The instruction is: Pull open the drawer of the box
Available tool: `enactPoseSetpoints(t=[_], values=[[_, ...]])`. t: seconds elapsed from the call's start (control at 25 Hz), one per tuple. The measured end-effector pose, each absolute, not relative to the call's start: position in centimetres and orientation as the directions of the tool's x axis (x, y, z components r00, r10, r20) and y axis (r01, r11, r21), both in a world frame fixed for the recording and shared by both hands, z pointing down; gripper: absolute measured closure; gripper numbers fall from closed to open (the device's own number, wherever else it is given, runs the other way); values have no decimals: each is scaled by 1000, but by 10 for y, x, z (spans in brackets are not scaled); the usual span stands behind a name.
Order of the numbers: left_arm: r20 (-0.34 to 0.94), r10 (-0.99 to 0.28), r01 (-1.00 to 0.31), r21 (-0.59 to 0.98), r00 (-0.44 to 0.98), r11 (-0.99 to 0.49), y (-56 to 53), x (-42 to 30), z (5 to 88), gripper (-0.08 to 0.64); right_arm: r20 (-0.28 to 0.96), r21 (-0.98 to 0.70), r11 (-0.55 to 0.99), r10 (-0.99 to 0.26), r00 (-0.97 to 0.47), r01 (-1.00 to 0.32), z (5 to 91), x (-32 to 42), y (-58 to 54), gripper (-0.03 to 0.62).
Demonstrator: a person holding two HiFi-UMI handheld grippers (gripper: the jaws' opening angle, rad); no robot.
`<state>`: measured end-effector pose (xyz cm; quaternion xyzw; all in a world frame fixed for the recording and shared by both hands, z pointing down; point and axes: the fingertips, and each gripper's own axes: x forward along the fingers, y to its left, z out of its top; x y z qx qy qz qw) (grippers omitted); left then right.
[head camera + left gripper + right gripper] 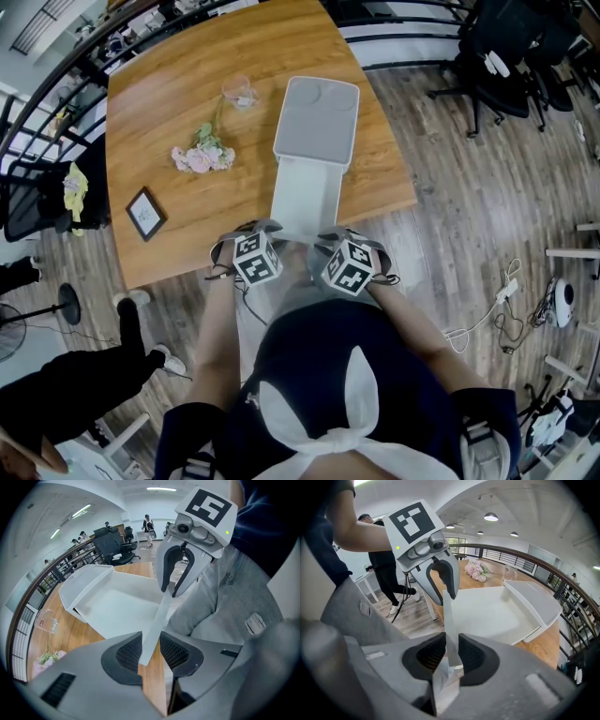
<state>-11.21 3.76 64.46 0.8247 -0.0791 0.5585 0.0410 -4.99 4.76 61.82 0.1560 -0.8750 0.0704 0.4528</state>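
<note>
We have the left hand-held gripper (151,649) and the right hand-held gripper (451,654) both clamped on the front wall of the white drawer (302,197), which stands pulled out of the box (317,117) over the wooden tabletop's (187,103) near edge.

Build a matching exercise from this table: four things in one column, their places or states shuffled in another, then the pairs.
1 drawer
2 pink flowers
3 picture frame
4 clear glass

A nearest the table's left edge
B pulled out of the box
C beside the box's far left corner
D lying between glass and frame

Pairs: 1-B, 2-D, 3-A, 4-C
</note>
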Motion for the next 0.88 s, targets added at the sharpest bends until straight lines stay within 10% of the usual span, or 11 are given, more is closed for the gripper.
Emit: enactPoseSetpoints(t=[0.88], values=[[919, -99, -235, -7, 382, -972, 50, -109, 655, 423, 813, 2, 942, -197, -548, -336, 628, -45, 58, 502]])
